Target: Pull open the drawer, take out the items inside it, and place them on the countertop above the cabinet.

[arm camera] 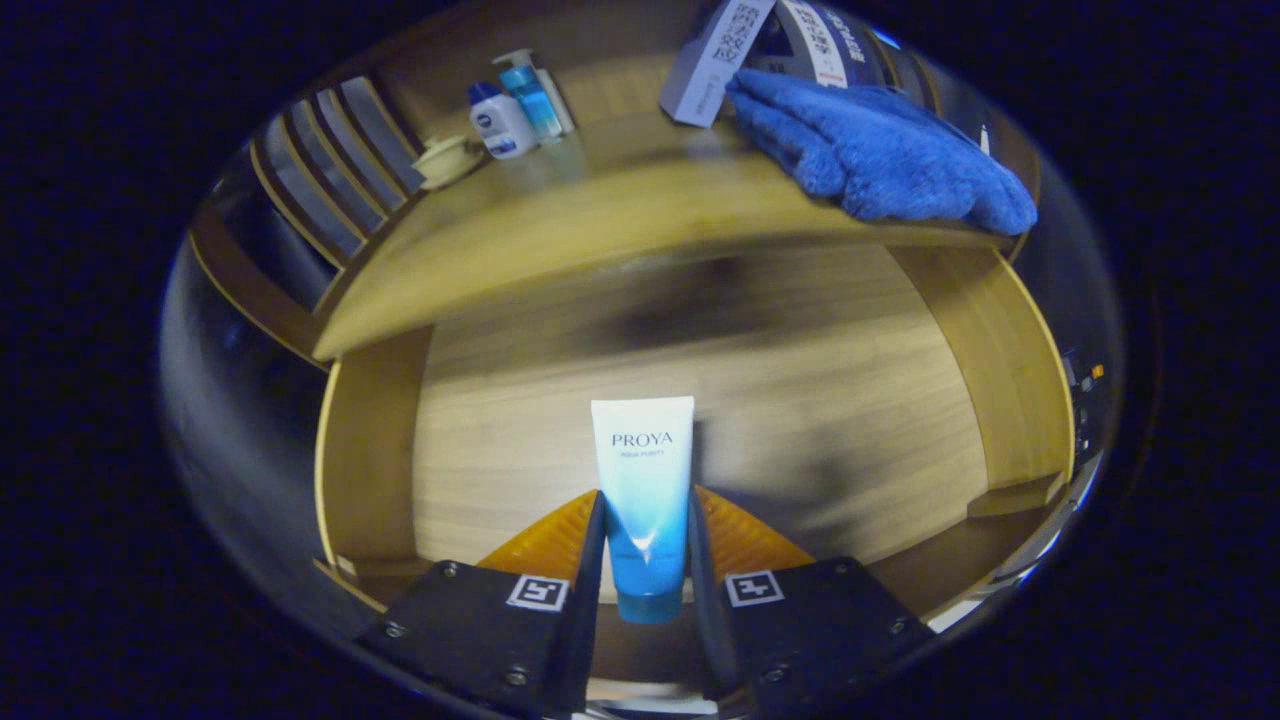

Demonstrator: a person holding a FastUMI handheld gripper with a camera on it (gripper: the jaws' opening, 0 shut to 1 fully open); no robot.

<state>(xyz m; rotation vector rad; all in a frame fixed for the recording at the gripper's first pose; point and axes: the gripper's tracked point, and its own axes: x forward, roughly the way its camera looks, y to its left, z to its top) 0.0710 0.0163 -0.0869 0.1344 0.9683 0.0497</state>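
Observation:
A white-to-blue cosmetic tube [642, 500] stands between my two fingers, cap end toward me, and both fingers press on its sides. My gripper [645, 525] holds it above the open wooden drawer [370, 450], whose bare floor lies beneath and ahead. Beyond the drawer runs the wooden countertop [560, 220]. A blue fluffy towel [880, 150] lies on the countertop's right part, hanging slightly over its front edge.
On the countertop's far left stand a small white bottle with a blue cap [500, 122], a blue pump bottle [530, 95] and a pale dish [447, 160]. A white box [715, 60] leans behind the towel. A slatted panel [330, 170] rises at the left.

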